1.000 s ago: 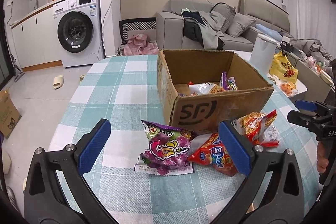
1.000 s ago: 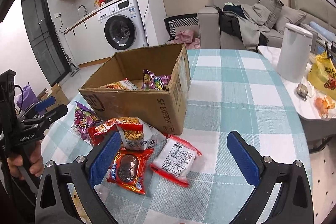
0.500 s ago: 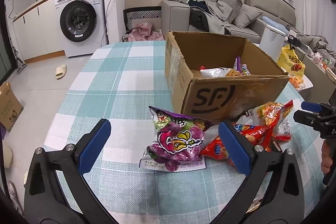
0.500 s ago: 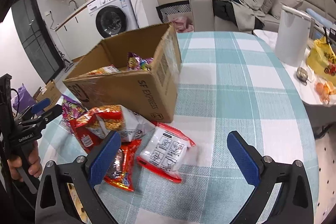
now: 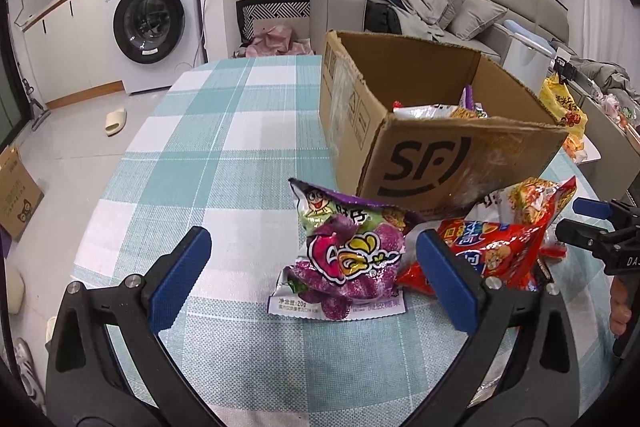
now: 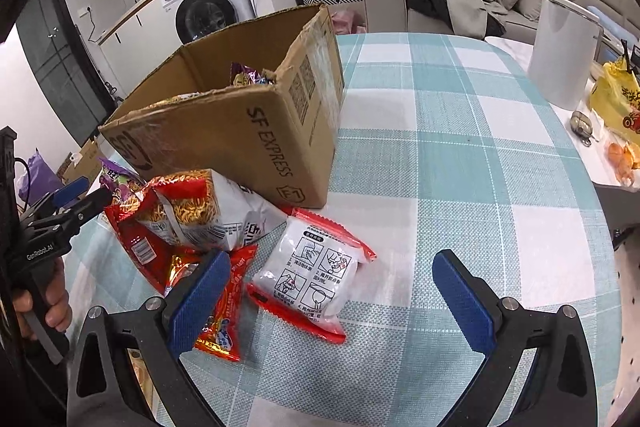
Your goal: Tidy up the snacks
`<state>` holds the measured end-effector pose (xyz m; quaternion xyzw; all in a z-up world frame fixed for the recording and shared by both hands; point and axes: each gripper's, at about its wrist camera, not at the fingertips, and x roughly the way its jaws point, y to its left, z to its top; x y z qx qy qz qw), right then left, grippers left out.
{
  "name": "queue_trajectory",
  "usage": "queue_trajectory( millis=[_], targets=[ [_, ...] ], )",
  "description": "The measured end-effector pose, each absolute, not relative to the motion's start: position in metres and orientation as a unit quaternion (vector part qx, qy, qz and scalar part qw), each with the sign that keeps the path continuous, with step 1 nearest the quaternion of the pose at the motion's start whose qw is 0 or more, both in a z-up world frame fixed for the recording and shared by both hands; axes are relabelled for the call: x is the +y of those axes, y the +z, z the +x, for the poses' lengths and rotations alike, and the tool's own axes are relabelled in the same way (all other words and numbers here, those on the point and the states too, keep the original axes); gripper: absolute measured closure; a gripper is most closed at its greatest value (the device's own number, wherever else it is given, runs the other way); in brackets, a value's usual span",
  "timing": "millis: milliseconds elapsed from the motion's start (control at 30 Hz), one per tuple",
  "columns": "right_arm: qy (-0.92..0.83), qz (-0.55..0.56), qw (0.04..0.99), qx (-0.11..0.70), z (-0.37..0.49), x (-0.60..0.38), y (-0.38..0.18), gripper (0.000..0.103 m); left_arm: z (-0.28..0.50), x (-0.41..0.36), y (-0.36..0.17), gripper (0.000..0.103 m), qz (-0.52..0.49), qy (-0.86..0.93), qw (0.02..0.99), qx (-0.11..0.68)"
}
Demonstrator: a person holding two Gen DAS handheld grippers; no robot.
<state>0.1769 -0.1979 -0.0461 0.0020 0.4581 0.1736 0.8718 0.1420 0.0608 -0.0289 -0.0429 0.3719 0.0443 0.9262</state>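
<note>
Two handheld tongs are hovering over a checked worktop [image 5: 224, 147] where snack packets are lying in a loose heap against an open cardboard box [image 5: 436, 147]. The left tongs [image 5: 314, 271] are standing wide apart, gripping nothing, with a purple snack bag [image 5: 346, 257] sitting between and just beyond the blue pads. A red snack bag [image 5: 494, 249] is leaning beside the purple one, partly hidden behind the right-hand pad. The right tongs [image 6: 334, 297] are likewise gaping apart and holding nothing, poised above a white packet with red edges [image 6: 316, 277] that is lying flat near the box's corner. A noodle snack bag [image 6: 200, 213] is resting against the box wall, overlapping a red foil packet [image 6: 224, 311] beneath the left pad. More packets are already lying inside the box. A white appliance [image 6: 562, 53] is standing well apart at the worktop's far edge.
</note>
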Motion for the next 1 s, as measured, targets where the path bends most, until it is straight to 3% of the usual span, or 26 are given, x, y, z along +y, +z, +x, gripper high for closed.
queue_trajectory(
  millis=[1000],
  targets=[
    [0.16, 0.001, 0.864, 0.477, 0.182, -0.193, -0.067, 0.0, 0.167, 0.068, -0.065, 0.001, -0.061, 0.043, 0.912, 0.404]
  ],
)
